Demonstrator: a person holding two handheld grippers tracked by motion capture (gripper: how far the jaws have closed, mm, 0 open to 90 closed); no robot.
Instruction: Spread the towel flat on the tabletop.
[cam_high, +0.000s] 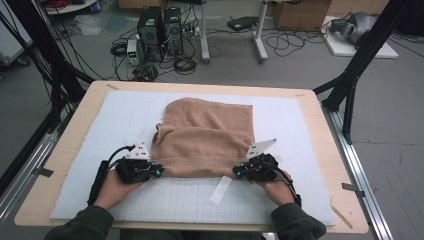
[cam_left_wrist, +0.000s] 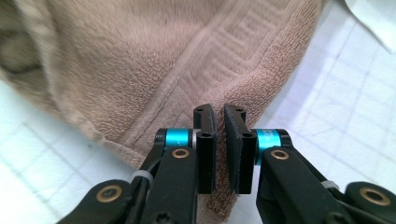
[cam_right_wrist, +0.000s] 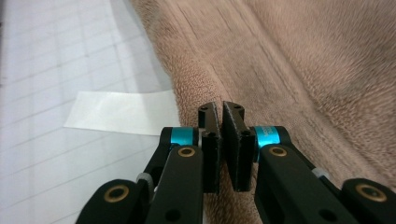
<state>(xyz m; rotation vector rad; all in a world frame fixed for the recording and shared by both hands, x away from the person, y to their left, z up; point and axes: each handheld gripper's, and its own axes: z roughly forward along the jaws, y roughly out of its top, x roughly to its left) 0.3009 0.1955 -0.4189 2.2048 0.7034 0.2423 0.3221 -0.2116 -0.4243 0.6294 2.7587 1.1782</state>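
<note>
A white mat (cam_high: 300, 150) covers the surface (cam_high: 75, 130). The tan towel (cam_high: 205, 135) lies bunched at the mat's middle. The left gripper (cam_left_wrist: 219, 140) pinches the towel's near left corner; the right gripper (cam_right_wrist: 219, 140) pinches its near right edge. A paper strip (cam_high: 220, 190) lies just below the towel.

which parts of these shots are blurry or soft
High view: even light, slightly soft, towel readable. Left gripper view: fingers sharp, towel's far left part blurred. Right gripper view: fingers sharp, towel pile smeared at the top, white strip soft-edged.
</note>
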